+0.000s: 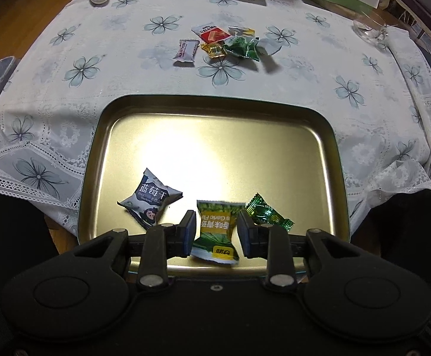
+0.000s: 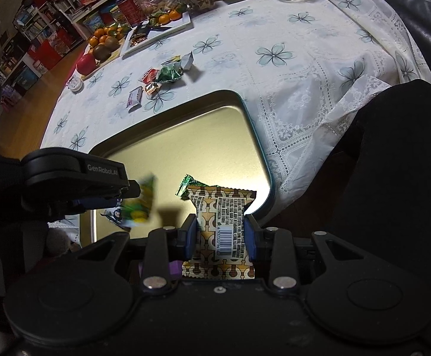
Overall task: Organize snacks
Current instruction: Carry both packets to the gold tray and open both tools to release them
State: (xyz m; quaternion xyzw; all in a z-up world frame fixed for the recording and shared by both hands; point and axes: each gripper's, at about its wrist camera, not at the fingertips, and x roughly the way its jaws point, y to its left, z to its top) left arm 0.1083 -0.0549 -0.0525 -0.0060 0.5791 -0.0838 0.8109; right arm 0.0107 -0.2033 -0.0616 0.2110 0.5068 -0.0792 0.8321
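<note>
Low centre of the left wrist view: left gripper [image 1: 216, 225], jaws parted with gaps either side of the green-and-yellow packet [image 1: 216, 231], apparently dropping it over the gold tray [image 1: 215, 102]. Right gripper [image 2: 220, 234] clamps a brown patterned packet [image 2: 223, 222] above the tray's lower right corner, likely next in. Loose snacks [image 1: 221, 43] wait upper centre on the tablecloth [image 1: 126, 83].

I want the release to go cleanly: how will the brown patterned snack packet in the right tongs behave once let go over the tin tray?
The brown patterned packet looks light and crinkly, so it probably flutters down rather than dropping straight. Its flat shape suggests no rolling. On the smooth tin tray it may slide slightly.
</note>
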